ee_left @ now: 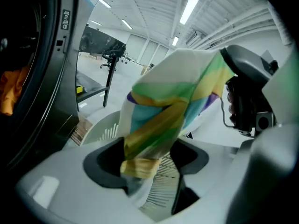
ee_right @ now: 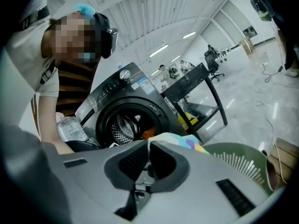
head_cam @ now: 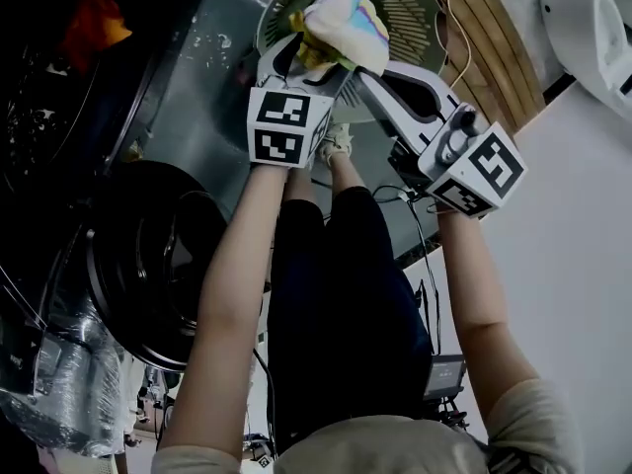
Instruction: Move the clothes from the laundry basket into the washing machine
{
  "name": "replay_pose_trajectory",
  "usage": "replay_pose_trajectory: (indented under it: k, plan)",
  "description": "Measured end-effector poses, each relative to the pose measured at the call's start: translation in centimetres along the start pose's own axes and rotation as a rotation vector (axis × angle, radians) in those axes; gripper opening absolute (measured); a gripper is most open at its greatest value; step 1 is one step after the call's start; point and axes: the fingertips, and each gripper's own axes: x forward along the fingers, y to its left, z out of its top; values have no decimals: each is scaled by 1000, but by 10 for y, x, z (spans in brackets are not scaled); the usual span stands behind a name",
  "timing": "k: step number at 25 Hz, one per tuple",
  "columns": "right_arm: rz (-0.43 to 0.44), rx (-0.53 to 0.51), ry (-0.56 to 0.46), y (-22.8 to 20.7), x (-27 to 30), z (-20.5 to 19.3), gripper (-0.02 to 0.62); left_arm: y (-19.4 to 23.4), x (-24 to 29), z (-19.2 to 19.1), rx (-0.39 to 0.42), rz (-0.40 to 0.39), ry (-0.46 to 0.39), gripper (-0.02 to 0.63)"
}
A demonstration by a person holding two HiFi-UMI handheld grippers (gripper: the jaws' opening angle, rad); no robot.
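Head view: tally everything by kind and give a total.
Clothes: 2 (striped cloth, orange garment)
Basket: 1
Washer: 1
Hand-held grippers: 2 (left hand-held gripper, right hand-held gripper)
Total: 6

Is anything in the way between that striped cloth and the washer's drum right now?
Nothing visible blocks it. The striped cloth, pinched in the right tongs, hangs above the basket; the washer door is swung open and the drum mouth is unobstructed, with only an orange garment already inside.
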Motion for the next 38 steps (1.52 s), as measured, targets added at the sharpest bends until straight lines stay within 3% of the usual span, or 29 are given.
replay_pose_trajectory:
  k: [2,3,6,9,12,16,18,25,28,31,35,38]
  plan:
    - [-18,-15,12,-1,-4,-2,12,5,-5,9,7,9,-46,56]
    - [-39,-20,17,-6,-6,-6,12,9,-10,13,7,30,-61,38]
    - [-117,-4,45,-26,-9,-23,14,21,-28,16,-25,84,-79,32]
    - [-159,-65,217,-42,-3,-67,14,27,-55,15,-7,104,-93,31]
    - [-114,-151,358,-42,17,-106,31,26,-82,13,28,116,-88,31]
    - [24,32,343,-36,45,-125,207,44,-120,3,-30,215,-98,31]
    - [62,127,336,-38,48,-129,215,59,-141,-3,-74,269,-110,29]
    - [-71,-11,574,-92,73,-190,250,86,-181,-13,-150,338,-138,29]
    - [-113,41,585,-119,102,-213,272,89,-187,-17,-159,345,-132,30]
    - [-81,135,607,-134,127,-229,287,89,-186,-19,-155,336,-131,31]
    - [48,249,667,-122,143,-248,273,87,-184,-20,-159,320,-131,31]
    - [105,294,645,-107,147,-249,132,90,-182,-18,-168,321,-136,31]
